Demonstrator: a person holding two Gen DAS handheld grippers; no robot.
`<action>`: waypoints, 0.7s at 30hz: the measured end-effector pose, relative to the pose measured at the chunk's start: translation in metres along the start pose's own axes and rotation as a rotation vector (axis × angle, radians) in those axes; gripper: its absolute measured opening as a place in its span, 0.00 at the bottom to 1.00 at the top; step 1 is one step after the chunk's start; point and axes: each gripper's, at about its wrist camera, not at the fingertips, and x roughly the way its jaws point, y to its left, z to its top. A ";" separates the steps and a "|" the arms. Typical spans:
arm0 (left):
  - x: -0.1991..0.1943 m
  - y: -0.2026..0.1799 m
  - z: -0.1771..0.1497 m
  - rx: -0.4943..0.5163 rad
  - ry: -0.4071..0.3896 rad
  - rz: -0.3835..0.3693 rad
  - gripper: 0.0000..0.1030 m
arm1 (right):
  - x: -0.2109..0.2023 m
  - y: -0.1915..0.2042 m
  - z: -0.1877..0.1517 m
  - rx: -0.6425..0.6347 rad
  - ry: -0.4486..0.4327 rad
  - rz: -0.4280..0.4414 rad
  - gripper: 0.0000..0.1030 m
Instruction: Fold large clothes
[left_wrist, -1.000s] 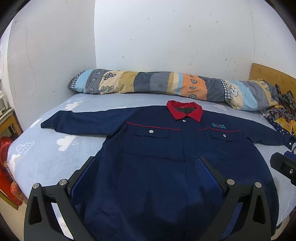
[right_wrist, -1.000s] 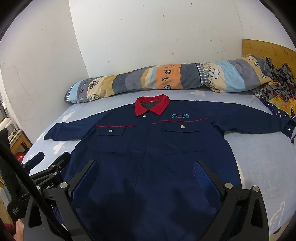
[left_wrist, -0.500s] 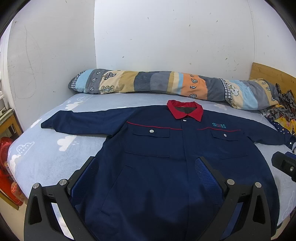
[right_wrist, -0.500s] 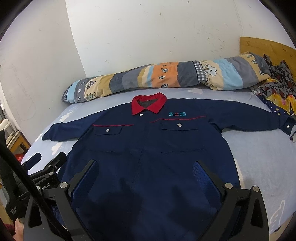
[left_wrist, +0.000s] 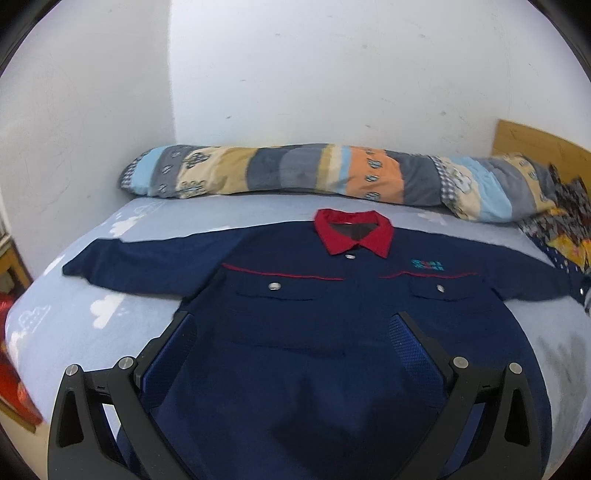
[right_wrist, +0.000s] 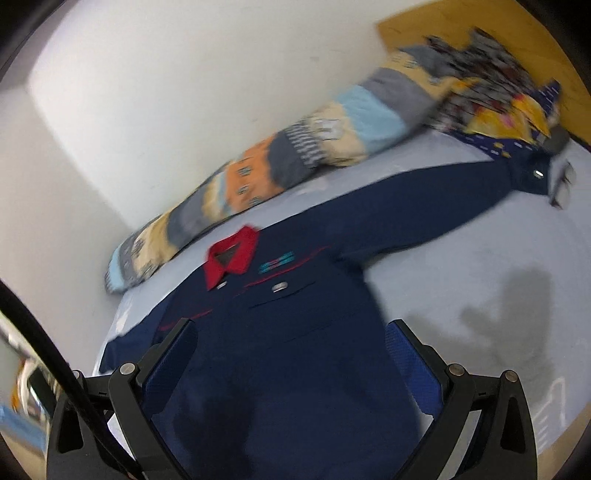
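Navy blue with a red collar (left_wrist: 352, 236), the jacket (left_wrist: 332, 332) lies flat and face up on the bed (left_wrist: 74, 317), both sleeves stretched out sideways and its buttons fastened. A long patchwork pillow (left_wrist: 314, 177) runs along the wall behind the collar, and a heap of patterned cloth (right_wrist: 491, 96) sits at the far corner by the right cuff. The left tool (left_wrist: 293, 323) hangs above the jacket's lower front, fingers spread wide and gripping nothing. The right tool (right_wrist: 291, 328) is tilted over the same area, likewise spread and empty; its view is blurred.
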 end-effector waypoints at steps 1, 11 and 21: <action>0.001 -0.005 0.000 0.014 0.004 -0.011 1.00 | -0.001 -0.018 0.008 0.027 -0.009 -0.009 1.00; 0.012 -0.036 -0.008 0.118 0.045 -0.056 1.00 | -0.011 -0.211 0.114 0.356 -0.102 -0.146 0.86; 0.029 -0.047 -0.014 0.122 0.114 -0.083 1.00 | 0.031 -0.315 0.185 0.569 -0.110 -0.182 0.61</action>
